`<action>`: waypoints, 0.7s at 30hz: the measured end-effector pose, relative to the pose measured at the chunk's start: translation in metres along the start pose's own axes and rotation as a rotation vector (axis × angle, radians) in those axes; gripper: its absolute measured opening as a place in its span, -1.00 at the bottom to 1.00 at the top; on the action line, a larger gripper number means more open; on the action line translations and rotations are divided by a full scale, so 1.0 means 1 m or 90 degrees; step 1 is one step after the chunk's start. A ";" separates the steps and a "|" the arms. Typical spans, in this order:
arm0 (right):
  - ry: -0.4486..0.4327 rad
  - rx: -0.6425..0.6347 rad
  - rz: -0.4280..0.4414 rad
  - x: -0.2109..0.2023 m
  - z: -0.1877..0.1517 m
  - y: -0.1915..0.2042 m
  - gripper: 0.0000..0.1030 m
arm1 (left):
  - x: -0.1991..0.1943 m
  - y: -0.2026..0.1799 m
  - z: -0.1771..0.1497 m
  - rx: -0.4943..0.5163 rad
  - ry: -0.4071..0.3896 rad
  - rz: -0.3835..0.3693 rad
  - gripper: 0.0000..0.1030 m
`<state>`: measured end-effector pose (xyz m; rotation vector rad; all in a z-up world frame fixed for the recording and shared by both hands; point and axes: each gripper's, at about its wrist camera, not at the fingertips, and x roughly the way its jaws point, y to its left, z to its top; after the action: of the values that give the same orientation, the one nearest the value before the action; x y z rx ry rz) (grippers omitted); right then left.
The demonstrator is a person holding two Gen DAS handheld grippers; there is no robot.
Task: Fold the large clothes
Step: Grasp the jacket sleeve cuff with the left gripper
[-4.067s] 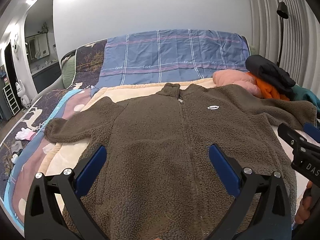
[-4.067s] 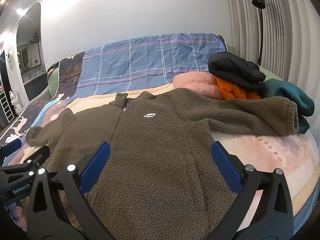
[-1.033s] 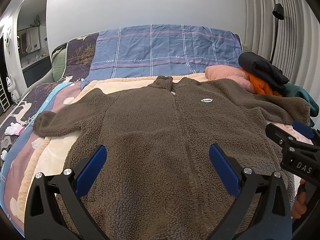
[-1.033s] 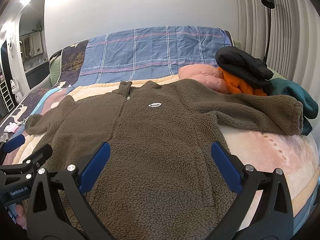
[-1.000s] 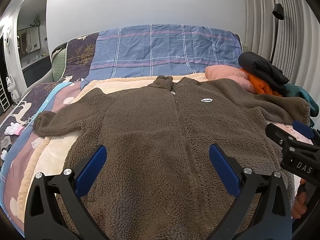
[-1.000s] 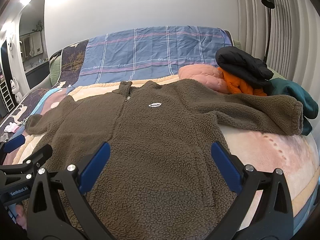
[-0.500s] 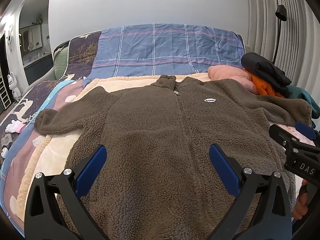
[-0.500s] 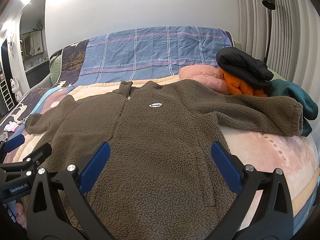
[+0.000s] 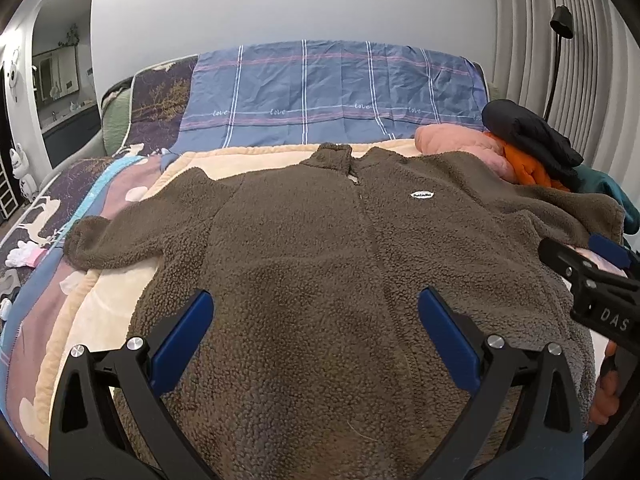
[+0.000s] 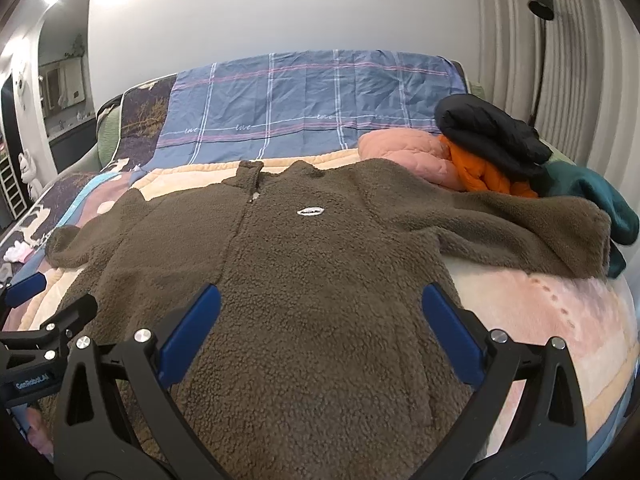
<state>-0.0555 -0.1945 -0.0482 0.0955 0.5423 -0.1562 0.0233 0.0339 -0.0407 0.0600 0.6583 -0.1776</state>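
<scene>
The fleece [image 9: 320, 264] lies face up and spread flat on the bed [image 9: 100, 320], collar at the far end, both sleeves out to the sides, so the fold itself looks not yet begun: this reads as the pause before a first grasp.

The left sleeve [image 9: 120, 240] rests on the cream blanket near the bed's left edge. The left gripper [image 9: 316, 320] hovers over the lower body of the fleece with its jaws spread wide and nothing between them. The right gripper [image 10: 320, 312] hangs beside it, likewise spread and empty. The right sleeve [image 10: 520, 232] reaches toward a heap of other clothes [image 10: 492, 148] (pink, orange, black, teal), touching or nearly so.

Next move, by my judgement: each gripper goes to a sleeve cuff or a hem corner and pinches the thick pile firmly.

Writing: the chest patch [image 10: 310, 211] is too small to read; the blue pillowcase [image 9: 320, 96] repeats "love"; the grippers show "DAS" and "GenRobot.AI".
</scene>
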 end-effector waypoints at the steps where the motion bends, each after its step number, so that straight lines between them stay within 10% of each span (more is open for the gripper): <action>1: 0.002 -0.015 0.001 0.005 0.003 0.003 0.96 | 0.003 0.006 0.002 -0.006 0.005 -0.013 0.97; 6: 0.035 -0.067 0.057 0.035 0.008 0.014 0.96 | 0.025 0.066 0.013 -0.083 0.030 -0.050 0.86; 11: 0.088 -0.081 0.118 0.062 -0.005 0.017 0.96 | 0.061 0.169 0.014 -0.171 0.040 0.036 0.44; 21: 0.195 -0.031 0.139 0.113 -0.010 0.003 0.96 | 0.176 0.371 -0.024 -0.504 0.128 0.020 0.31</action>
<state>0.0351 -0.2036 -0.1153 0.1314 0.8367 0.0861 0.2134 0.3756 -0.1672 -0.6802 0.8883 0.1296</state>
